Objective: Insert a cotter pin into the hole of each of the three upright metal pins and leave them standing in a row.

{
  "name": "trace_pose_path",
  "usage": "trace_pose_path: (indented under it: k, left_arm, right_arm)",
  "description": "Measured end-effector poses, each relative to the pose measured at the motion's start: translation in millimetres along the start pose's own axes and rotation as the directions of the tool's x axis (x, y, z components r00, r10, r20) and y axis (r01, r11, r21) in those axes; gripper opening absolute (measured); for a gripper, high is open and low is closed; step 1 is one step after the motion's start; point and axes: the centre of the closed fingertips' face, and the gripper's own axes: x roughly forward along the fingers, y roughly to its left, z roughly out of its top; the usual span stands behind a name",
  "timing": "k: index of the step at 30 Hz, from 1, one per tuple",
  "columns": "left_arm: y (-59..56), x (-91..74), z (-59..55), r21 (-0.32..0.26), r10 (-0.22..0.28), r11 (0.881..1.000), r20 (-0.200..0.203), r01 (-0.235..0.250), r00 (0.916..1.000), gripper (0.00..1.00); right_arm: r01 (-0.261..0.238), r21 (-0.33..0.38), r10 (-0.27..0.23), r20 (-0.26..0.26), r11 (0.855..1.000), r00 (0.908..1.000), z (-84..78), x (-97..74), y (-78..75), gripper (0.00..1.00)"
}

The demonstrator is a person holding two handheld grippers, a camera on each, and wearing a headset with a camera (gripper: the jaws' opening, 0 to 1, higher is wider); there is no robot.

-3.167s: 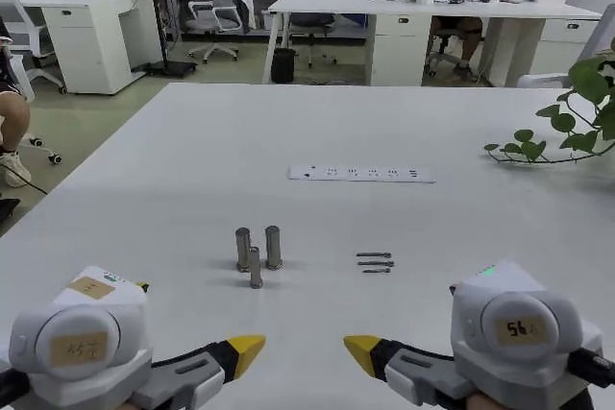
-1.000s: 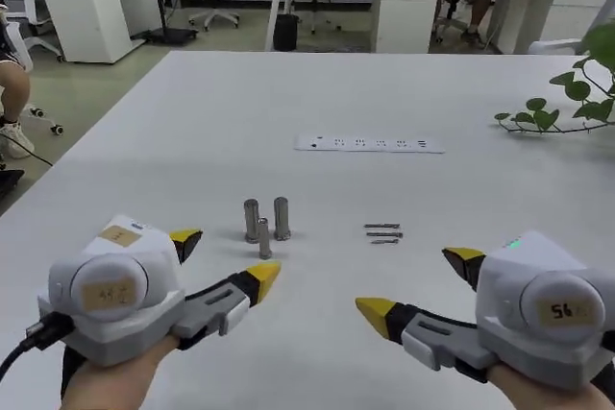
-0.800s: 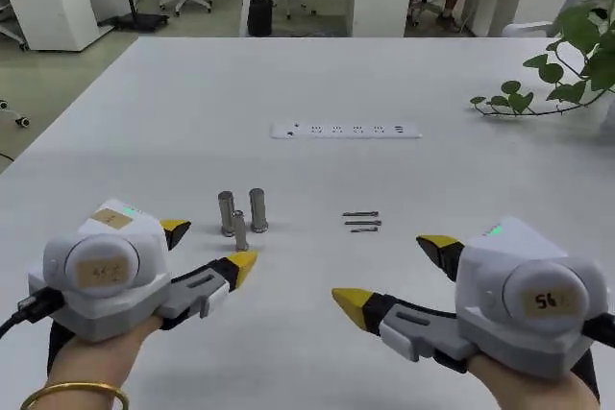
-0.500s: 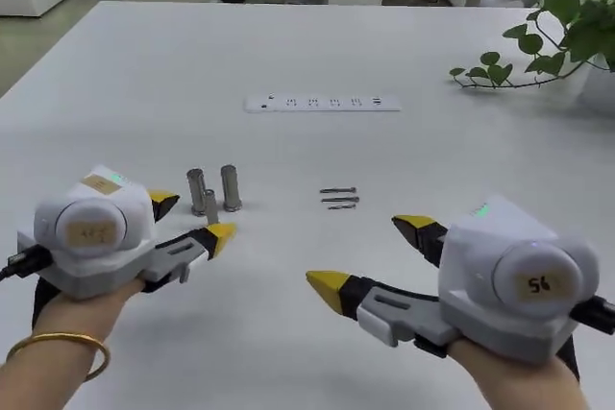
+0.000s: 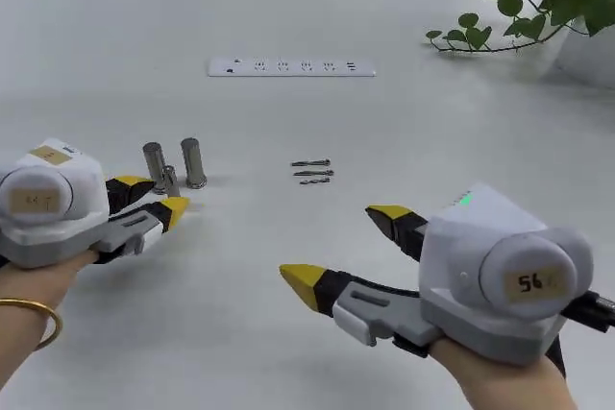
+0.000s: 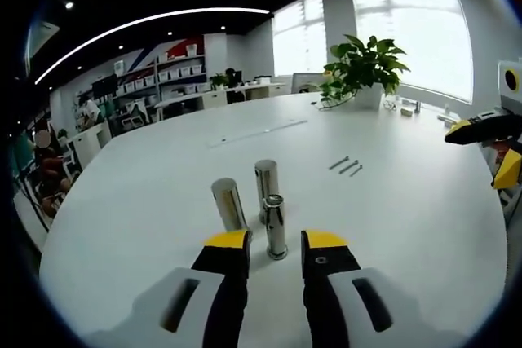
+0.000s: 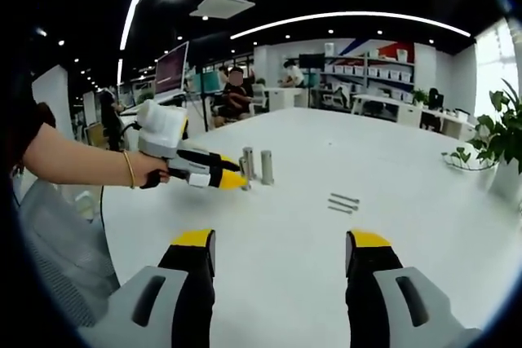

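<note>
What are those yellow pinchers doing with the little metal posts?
A person holds a gripper in each hand at a table. Three metal pins stand upright in a cluster, and three cotter pins lie beside them, not yet put in. The left gripper is at the nearest pin, jaws open; the right gripper hovers open, holding nothing.

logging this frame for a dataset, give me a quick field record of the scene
metal pins: three grey upright metal cylinders, clustered, not a row
cotter pins: three thin metal cotter pins lying loose on the white table
left tool: open, tips at the nearest cylinder
right tool: open, holding nothing
progress: no cotter pin inserted
</note>
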Motion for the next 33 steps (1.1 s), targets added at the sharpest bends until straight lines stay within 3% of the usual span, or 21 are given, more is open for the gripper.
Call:
trace_pose_path:
  k: [7,10,26,33]
  left_arm:
    - [-0.6,13.1,0.2,-0.011,-0.022,1.000,0.014,0.022,0.9997,0.14]
    - [-1.3,14.1,0.2,-0.025,-0.021,0.999,0.018,0.021,0.9996,0.07]
    - [0.5,16.2,-2.2,-0.051,-0.029,0.998,0.023,0.030,0.9993,0.06]
    - [-4.7,11.6,-3.6,-0.040,-0.041,0.998,0.006,0.042,0.9991,0.06]
  right_arm:
    - [0.018,0.019,-0.017,-0.011,1.000,0.9998,-3.0,-0.7,-5.7,0.61]
    - [0.024,0.003,-0.024,-0.038,1.000,0.9990,-7.9,-0.1,-6.4,0.62]
    - [0.018,0.003,-0.018,-0.063,1.000,0.9978,-12.1,1.8,-3.6,0.62]
    - [0.030,0.011,-0.029,-0.060,0.999,0.9978,-10.5,0.9,-6.0,0.61]
